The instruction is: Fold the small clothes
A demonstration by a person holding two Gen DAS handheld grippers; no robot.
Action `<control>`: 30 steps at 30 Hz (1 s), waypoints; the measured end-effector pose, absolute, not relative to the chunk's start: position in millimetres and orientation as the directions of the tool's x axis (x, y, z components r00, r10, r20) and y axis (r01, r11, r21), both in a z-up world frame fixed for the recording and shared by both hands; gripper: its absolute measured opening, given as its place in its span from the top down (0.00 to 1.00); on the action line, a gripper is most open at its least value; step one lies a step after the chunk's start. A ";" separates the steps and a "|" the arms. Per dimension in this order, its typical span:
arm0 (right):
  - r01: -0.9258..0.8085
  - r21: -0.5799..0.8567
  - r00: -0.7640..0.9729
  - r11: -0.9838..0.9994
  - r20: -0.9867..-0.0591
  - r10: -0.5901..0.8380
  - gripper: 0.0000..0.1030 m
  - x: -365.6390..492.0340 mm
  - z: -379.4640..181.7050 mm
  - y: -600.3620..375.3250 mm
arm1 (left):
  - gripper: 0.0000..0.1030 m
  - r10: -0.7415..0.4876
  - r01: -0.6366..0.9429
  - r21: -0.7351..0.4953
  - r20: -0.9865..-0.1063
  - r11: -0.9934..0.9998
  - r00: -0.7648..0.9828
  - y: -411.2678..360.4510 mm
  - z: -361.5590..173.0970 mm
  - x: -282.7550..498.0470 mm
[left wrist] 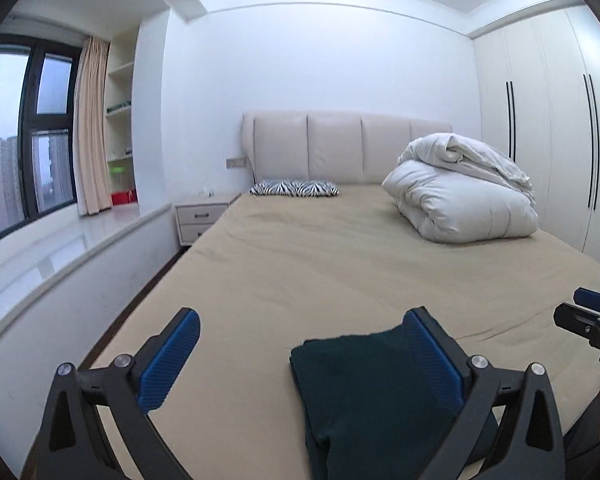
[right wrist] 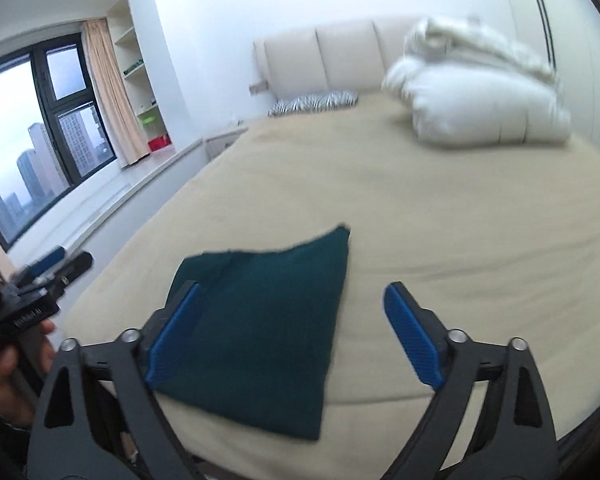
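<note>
Left wrist view shows 1 dark green folded garment (left wrist: 364,392) at the lower centre, lying on the beige bed (left wrist: 300,272). Left gripper (left wrist: 304,356) has its 2 fingers wide apart, holding nothing. Right gripper (right wrist: 296,336) is the same. At the upper right lie 1 white duvet (left wrist: 464,196) and 1 zebra pillow (left wrist: 294,189).

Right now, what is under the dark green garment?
The folded dark green garment lies flat on the tan bed sheet. Only sheet shows around its edges; anything beneath the cloth is covered.
</note>
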State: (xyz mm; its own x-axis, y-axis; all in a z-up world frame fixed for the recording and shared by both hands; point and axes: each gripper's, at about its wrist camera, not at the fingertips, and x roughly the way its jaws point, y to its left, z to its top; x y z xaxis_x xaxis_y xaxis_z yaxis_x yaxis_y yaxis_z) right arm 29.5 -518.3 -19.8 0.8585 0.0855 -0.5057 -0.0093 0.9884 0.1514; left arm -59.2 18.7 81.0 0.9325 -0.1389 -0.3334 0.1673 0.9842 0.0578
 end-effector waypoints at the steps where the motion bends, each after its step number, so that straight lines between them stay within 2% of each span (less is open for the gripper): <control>1: -0.006 0.122 0.873 0.993 -0.484 0.065 0.05 25.7 -11.9 -515.8 | 0.00 -0.116 0.147 0.081 -0.303 0.986 0.946 17.5 89.6 -63.7; 3: 0.009 0.051 0.901 0.999 -0.433 0.014 0.02 20.0 1.1 -505.0 | 0.00 -0.064 0.095 0.095 -0.283 0.991 0.957 19.1 100.4 -67.5; 6: 0.031 0.007 0.927 1.000 -0.373 -0.026 0.00 10.3 19.4 -499.2 | 0.00 -0.057 0.085 0.055 -0.383 0.995 0.922 23.4 105.9 -55.5; 9: 0.044 0.050 0.925 0.998 -0.378 -0.022 0.00 5.5 35.3 -502.6 | 0.00 -0.021 0.061 0.073 -0.453 0.995 0.891 20.4 95.0 -45.0; 12: 0.060 0.112 0.906 0.992 -0.423 -0.007 0.00 7.3 41.6 -507.1 | 0.00 0.007 0.059 0.105 -0.539 0.993 0.842 17.0 73.1 -30.5; 16: 0.068 0.175 0.832 0.982 -0.554 0.041 0.00 2.1 33.9 -516.3 | 0.00 -0.038 0.085 0.036 -0.677 0.996 0.735 12.8 40.7 -17.4; 18: 0.084 0.196 0.787 0.977 -0.614 0.055 0.00 6.9 20.7 -517.9 | 0.00 -0.061 0.090 0.002 -0.716 0.996 0.695 9.3 27.3 -18.4; 23: 0.161 0.182 0.690 0.970 -0.724 0.021 0.00 20.8 -22.2 -519.7 | 0.00 -0.016 0.095 0.060 -0.759 0.994 0.651 -2.7 0.8 -25.8; 30: 0.190 0.130 0.630 0.973 -0.777 -0.019 0.00 28.5 -64.8 -512.1 | 0.00 -0.015 0.081 0.043 -0.794 0.996 0.607 1.4 -15.9 -28.5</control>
